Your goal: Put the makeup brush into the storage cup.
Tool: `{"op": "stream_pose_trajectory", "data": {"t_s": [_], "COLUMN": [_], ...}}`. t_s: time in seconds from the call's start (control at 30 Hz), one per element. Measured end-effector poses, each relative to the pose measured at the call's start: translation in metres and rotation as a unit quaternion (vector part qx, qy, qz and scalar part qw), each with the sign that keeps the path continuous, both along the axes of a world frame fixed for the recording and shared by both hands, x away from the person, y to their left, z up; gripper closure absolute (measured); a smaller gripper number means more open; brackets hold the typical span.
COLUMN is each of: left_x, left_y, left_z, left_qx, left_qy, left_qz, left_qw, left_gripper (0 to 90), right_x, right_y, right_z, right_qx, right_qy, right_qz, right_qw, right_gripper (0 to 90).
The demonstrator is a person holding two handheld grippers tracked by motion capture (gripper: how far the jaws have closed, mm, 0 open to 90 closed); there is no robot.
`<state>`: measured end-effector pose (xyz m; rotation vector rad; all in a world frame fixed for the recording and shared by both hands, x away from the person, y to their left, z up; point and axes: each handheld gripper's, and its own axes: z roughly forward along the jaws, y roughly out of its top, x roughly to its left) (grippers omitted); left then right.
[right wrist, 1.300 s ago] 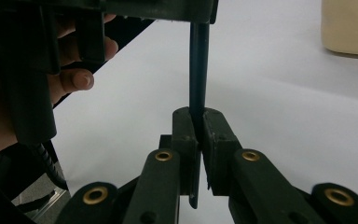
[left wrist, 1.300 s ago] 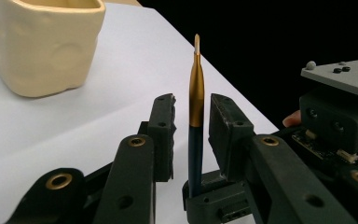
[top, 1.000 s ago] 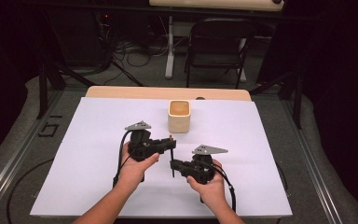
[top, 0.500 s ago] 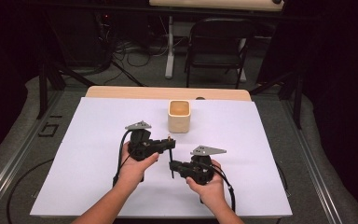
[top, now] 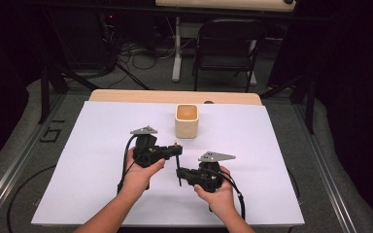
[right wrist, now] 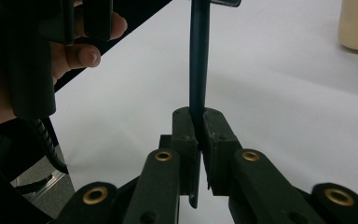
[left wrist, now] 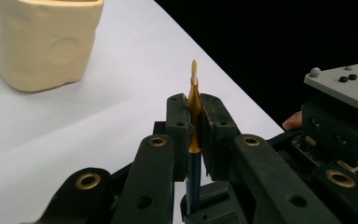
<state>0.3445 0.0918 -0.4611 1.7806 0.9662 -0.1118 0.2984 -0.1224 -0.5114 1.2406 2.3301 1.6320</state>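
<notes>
The pen [left wrist: 195, 116] hangs above the surface [top: 97, 145], pinched at its gold tip end by the left tool [left wrist: 194, 122] and at its dark barrel by the right tool [right wrist: 196, 135]. Uneven pulling could slip it loose. The left tool's view shows the tip; the high view shows the cup [top: 187, 121] at twelve o'clock.

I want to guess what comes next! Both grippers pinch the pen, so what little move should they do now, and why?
Probably the right gripper should let go. The left gripper is clamped on the pen at its gold tip end, and the right holds the dark barrel, so both grip one pen. With one end freed, the left could carry it toward the cup behind them.
</notes>
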Motion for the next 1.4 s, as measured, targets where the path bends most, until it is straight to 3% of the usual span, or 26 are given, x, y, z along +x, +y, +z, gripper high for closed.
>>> {"op": "stream_pose_trajectory", "data": {"t_s": [0.67,0.93,1.13,1.4], "left_x": [0.000,0.001,0.003,0.008], "left_y": [0.000,0.004,0.008,0.007], "left_z": [0.001,0.008,0.013,0.016], "left_qx": [-0.002,0.000,0.020,0.051], "left_qy": [0.002,-0.021,-0.044,-0.078], "left_qz": [0.007,0.024,0.040,0.050], "left_qw": [1.0000,0.9995,0.9981,0.9944], "left_gripper": [83.6,83.6,83.6,83.6], "right_x": [0.000,0.000,0.000,0.002], "right_y": [0.000,0.001,0.001,-0.003], "right_z": [-0.001,-0.001,-0.002,-0.003], "right_qx": [-0.007,-0.018,-0.023,-0.026], "right_qy": [-0.009,-0.020,-0.028,-0.030], "right_qz": [-0.003,-0.004,-0.006,-0.013], "right_qw": [0.9999,0.9996,0.9993,0.9991], "right_gripper": [82.5,70.3,67.1,63.1]}}
